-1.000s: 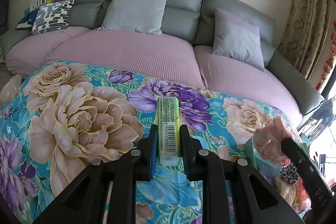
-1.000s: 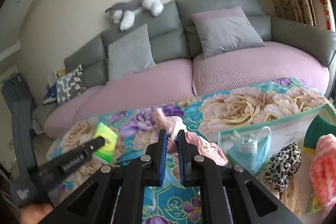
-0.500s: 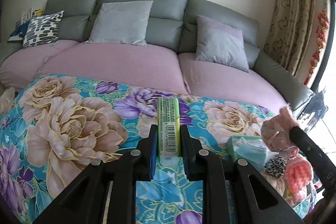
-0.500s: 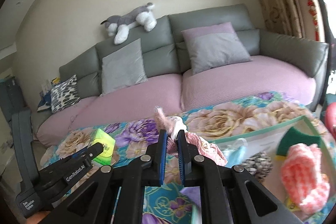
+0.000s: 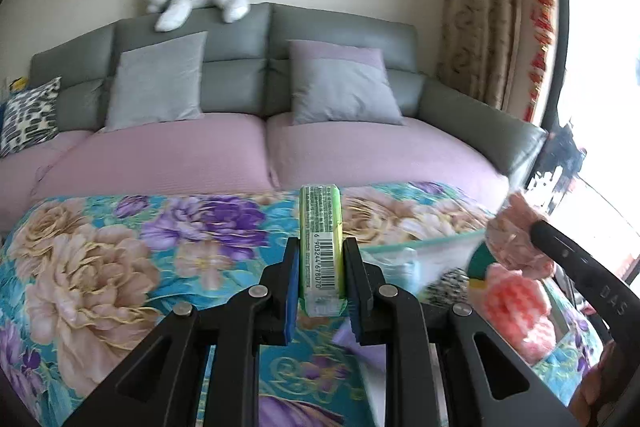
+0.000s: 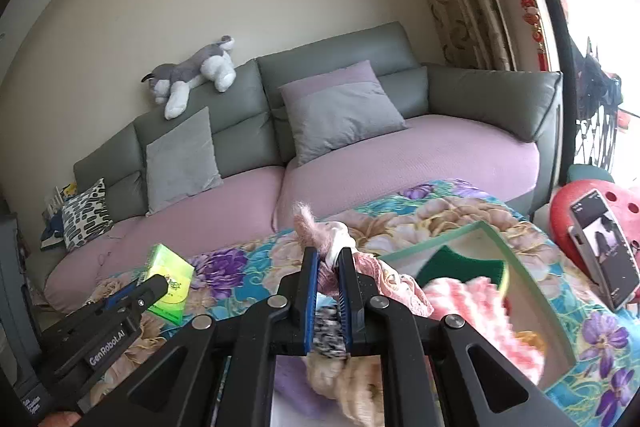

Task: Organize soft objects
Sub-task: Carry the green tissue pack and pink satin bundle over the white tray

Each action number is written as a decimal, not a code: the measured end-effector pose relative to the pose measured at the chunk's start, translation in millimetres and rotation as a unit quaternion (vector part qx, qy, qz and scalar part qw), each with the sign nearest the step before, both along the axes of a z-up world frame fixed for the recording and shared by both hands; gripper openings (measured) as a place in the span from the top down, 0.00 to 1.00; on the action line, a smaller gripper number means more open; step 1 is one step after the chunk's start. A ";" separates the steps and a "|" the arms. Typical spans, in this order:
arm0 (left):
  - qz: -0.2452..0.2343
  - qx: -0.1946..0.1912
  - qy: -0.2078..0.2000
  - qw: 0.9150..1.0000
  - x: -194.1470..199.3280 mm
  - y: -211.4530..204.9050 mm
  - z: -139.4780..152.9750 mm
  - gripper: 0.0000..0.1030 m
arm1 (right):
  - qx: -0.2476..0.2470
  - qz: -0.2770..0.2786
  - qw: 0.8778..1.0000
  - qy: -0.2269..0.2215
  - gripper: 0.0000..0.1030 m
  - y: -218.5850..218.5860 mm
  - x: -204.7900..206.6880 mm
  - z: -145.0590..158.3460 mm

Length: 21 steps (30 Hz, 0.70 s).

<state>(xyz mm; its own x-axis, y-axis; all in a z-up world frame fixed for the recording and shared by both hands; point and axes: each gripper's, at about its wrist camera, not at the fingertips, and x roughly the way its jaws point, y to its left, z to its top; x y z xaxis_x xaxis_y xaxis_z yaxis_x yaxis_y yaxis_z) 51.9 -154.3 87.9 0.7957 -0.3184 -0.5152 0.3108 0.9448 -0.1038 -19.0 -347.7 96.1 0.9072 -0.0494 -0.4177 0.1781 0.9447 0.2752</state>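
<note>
- A pink fluffy cloth was pinched between the nearly closed jaws of the right hand-held gripper, at centre frame, above the green-rimmed box at lower right.
- A green tissue pack stood clamped in the left hand-held gripper, at centre frame.
- Both hung over the floral-covered bench.
- Judgement: lowering the cloth inside the rim before releasing would avoid snagging.

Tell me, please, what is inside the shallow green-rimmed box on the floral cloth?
The green-rimmed box holds a dark green sponge and a pink knitted piece. The right gripper covers its near end.
</note>
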 end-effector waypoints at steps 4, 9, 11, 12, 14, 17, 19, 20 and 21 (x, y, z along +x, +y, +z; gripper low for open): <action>-0.028 0.012 0.001 1.000 -4.7 -25.1 -5.0 0.79 | 0.013 -0.008 1.000 0.003 0.90 -20.0 -6.2 -3.1; -0.056 0.010 0.033 0.998 -3.7 -47.3 -19.8 0.79 | 0.023 -0.014 1.000 0.014 0.90 -35.7 -7.5 -9.3; -0.062 0.015 0.038 0.997 -4.4 -54.9 -24.4 0.79 | 0.027 -0.017 0.999 0.018 0.90 -39.6 -7.3 -12.0; -0.064 0.016 0.040 0.997 -4.4 -56.8 -26.0 0.79 | 0.028 -0.018 0.999 0.020 0.90 -41.2 -7.1 -13.1; -0.068 0.016 0.047 0.996 -4.1 -60.2 -29.7 0.79 | 0.031 -0.019 0.999 0.023 0.90 -45.4 -7.2 -15.6; -0.070 0.026 0.055 0.996 -3.3 -65.4 -36.5 0.79 | 0.033 -0.022 0.999 0.025 0.90 -47.4 -7.4 -17.3; -0.073 0.030 0.062 0.995 -2.3 -68.1 -40.4 0.79 | 0.034 -0.020 0.999 0.026 0.90 -48.2 -6.8 -18.5; -0.075 0.033 0.065 0.995 -1.9 -70.2 -43.0 0.79 | 0.035 -0.019 0.999 0.028 0.90 -48.4 -5.7 -19.8; -0.076 0.035 0.067 0.994 -1.7 -70.7 -44.3 0.79 | 0.036 -0.018 0.999 0.033 0.90 -48.2 -3.9 -22.1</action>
<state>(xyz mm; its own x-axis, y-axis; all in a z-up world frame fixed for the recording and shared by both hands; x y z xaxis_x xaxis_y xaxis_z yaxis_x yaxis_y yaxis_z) 50.1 -225.0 43.6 0.6646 -0.3895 -0.6377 0.4379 0.8945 -0.0899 -22.9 -395.9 74.0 0.8757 -0.0492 -0.4803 0.2315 0.9157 0.3284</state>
